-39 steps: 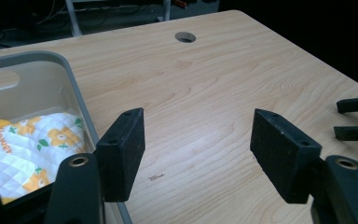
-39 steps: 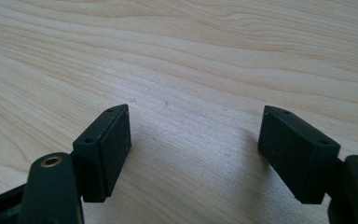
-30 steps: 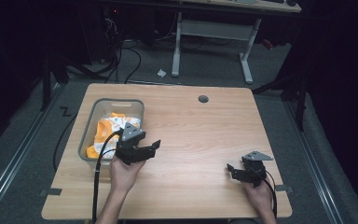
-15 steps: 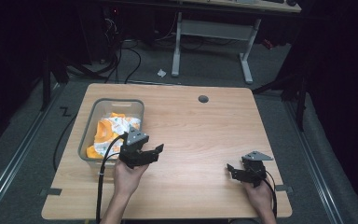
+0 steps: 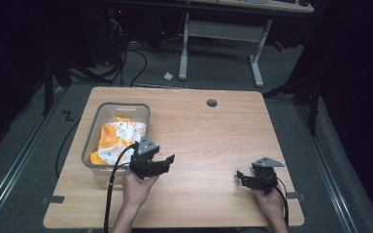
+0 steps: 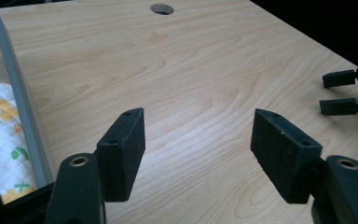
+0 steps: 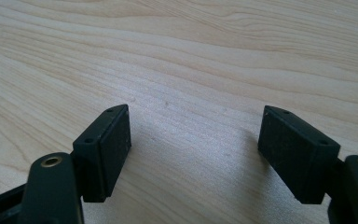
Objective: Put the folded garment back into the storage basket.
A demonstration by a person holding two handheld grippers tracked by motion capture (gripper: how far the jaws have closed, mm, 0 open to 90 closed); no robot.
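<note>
Black grippers, blocky fingers (image 6: 121, 154), brass screws, grey triangular plate (image 5: 268, 161), black cables.

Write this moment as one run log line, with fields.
left gripper: open, empty, beside bin | right gripper: open, empty, over table | cloth: in bin

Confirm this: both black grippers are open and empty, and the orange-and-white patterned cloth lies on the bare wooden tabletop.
Not quite. The left gripper and right gripper are open and empty, but the high view shows the orange-and-white patterned cloth lying inside the clear plastic bin.
</note>
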